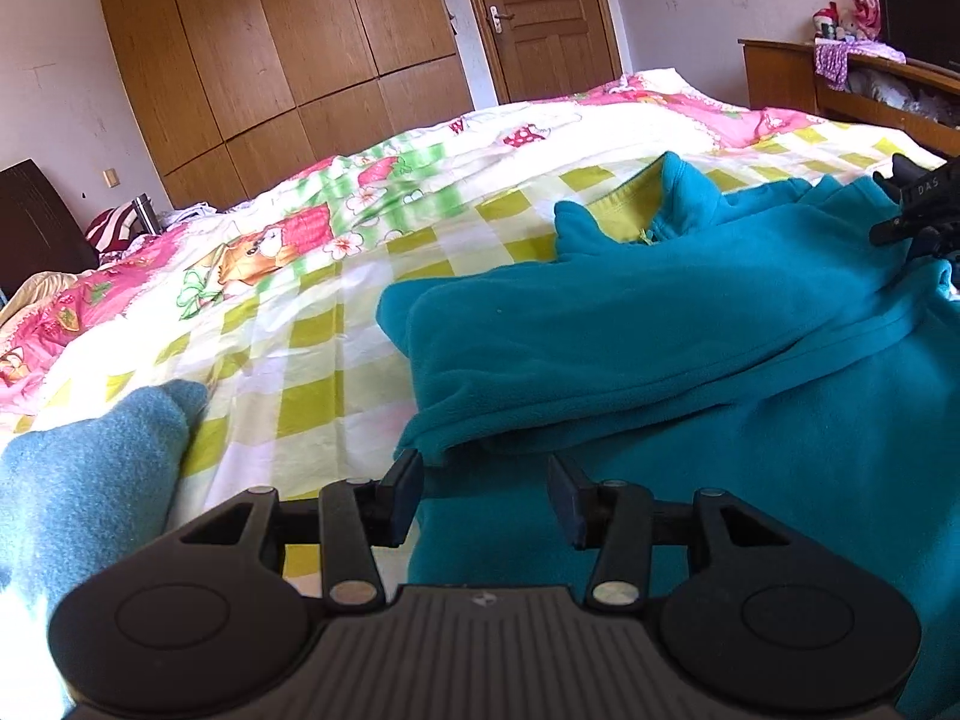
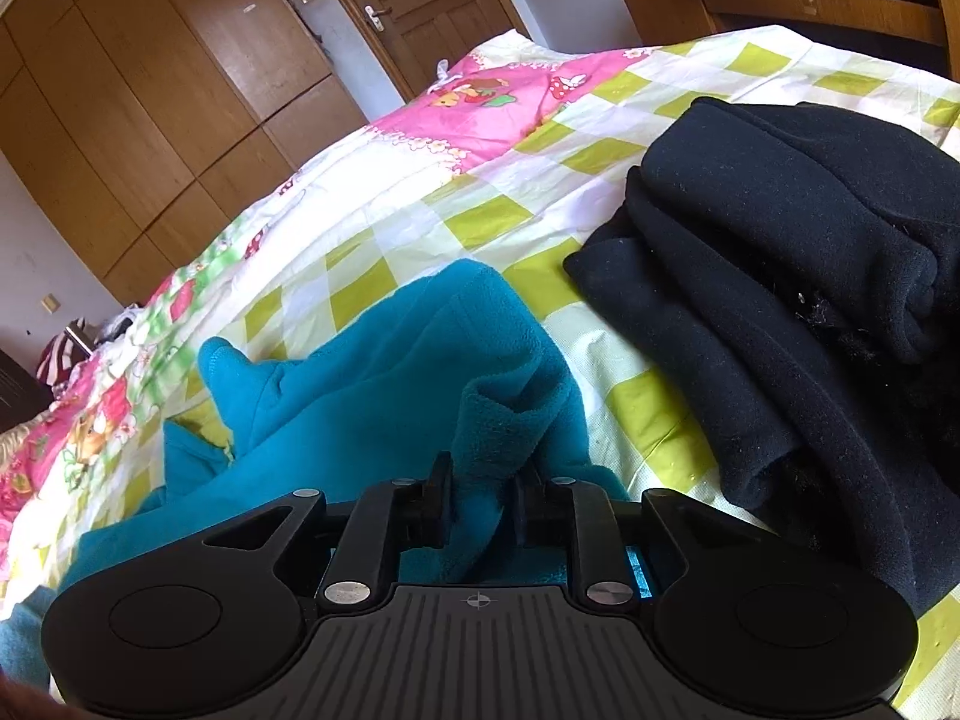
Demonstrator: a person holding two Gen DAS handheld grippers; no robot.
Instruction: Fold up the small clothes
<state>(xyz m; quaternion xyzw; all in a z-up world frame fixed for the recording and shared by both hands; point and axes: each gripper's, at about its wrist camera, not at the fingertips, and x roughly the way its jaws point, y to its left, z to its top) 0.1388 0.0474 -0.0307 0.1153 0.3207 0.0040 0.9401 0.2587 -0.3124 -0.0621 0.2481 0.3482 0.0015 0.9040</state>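
A teal fleece garment point(image 1: 690, 348) lies spread on the bed, with its collar and yellow-green lining towards the far side. My left gripper point(image 1: 489, 498) hovers open just over the garment's near left edge, with nothing between its fingers. My right gripper point(image 1: 918, 210) shows at the far right of the left wrist view, over the garment's other side. In the right wrist view, my right gripper point(image 2: 483, 498) is shut on a raised fold of the teal fleece garment point(image 2: 372, 396), which bunches up between the pads.
The bed cover point(image 1: 300, 348) is checked yellow-green and white with pink cartoon patches. Folded black clothes point(image 2: 780, 300) are piled to the right of the teal garment. A grey-blue fleece piece point(image 1: 90, 468) lies at the near left. Wardrobe, door and a wooden shelf stand beyond the bed.
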